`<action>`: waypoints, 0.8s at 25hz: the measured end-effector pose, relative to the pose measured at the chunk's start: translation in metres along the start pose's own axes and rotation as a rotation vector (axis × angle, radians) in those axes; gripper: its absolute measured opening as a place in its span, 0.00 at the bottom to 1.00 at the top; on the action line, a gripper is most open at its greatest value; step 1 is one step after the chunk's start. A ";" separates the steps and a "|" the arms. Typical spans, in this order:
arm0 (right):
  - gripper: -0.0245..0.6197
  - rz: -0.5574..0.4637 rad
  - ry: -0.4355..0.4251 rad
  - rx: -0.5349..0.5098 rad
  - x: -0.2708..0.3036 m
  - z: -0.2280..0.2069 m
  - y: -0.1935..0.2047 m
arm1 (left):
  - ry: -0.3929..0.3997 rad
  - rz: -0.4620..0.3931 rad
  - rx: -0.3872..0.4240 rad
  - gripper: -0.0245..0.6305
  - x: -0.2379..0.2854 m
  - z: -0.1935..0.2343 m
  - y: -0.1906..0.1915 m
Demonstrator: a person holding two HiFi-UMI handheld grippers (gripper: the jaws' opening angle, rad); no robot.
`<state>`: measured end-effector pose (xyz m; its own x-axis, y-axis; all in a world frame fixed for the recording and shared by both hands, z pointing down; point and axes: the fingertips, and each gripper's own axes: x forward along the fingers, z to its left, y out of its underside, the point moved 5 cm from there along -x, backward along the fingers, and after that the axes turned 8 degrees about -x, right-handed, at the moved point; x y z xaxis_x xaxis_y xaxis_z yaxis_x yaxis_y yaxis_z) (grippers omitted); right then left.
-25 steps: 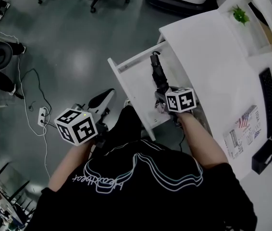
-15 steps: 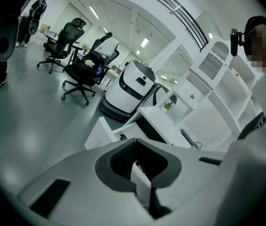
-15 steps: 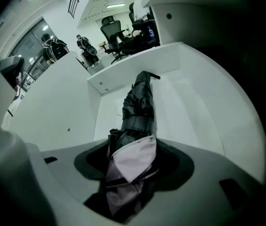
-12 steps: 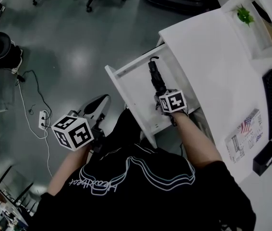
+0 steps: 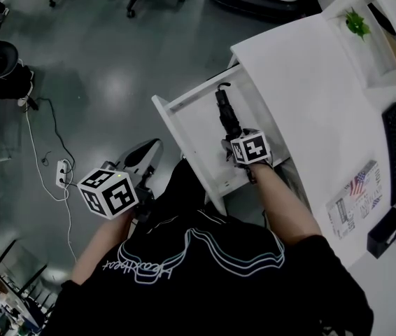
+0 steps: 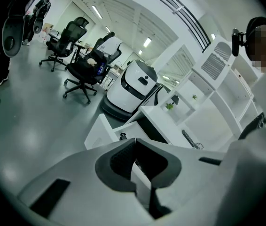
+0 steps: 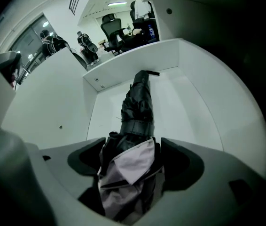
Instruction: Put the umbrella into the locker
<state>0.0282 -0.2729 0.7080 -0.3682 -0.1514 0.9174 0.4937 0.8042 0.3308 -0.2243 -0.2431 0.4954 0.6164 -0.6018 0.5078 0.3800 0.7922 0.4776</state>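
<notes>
A folded black umbrella (image 5: 224, 114) lies lengthwise in the open white locker drawer (image 5: 184, 128), handle end pointing away from me. In the right gripper view the umbrella (image 7: 137, 102) runs from between the jaws out over the drawer floor (image 7: 175, 107). My right gripper (image 5: 234, 142) points steeply down over its near end. Its jaws are opening, and the pads stand just off the fabric at both sides (image 7: 133, 157). My left gripper (image 5: 149, 149) hangs over the floor left of the drawer, shut and empty (image 6: 135, 142).
A white desk top (image 5: 303, 89) overhangs the drawer at the right, with a keyboard (image 5: 392, 145) and a small plant (image 5: 355, 21) further right. A power strip with cable (image 5: 61, 173) lies on the grey floor. Office chairs (image 6: 83, 65) and a white machine (image 6: 133, 86) stand beyond.
My right gripper has sunk with the umbrella into the drawer and then held still. The left gripper has dropped slightly beside the drawer.
</notes>
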 end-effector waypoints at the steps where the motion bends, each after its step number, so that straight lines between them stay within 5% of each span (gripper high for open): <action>1: 0.64 -0.012 0.010 0.003 -0.003 -0.001 -0.001 | 0.002 0.000 0.001 0.05 0.000 -0.002 0.001; 5: 0.73 -0.082 0.016 -0.003 -0.023 0.002 -0.009 | 0.009 -0.003 0.009 0.05 -0.003 -0.009 0.006; 11: 0.67 -0.262 -0.030 -0.042 -0.088 0.028 -0.020 | 0.033 -0.022 0.044 0.05 -0.013 -0.034 0.016; 20: 0.28 -0.669 -0.132 -0.144 -0.253 0.083 -0.022 | 0.131 -0.070 0.168 0.05 -0.046 -0.108 0.041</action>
<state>0.0449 -0.2047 0.4502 -0.7177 -0.5098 0.4743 0.2231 0.4768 0.8502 -0.1627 -0.1718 0.4147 0.6808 -0.6279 0.3772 0.3115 0.7142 0.6268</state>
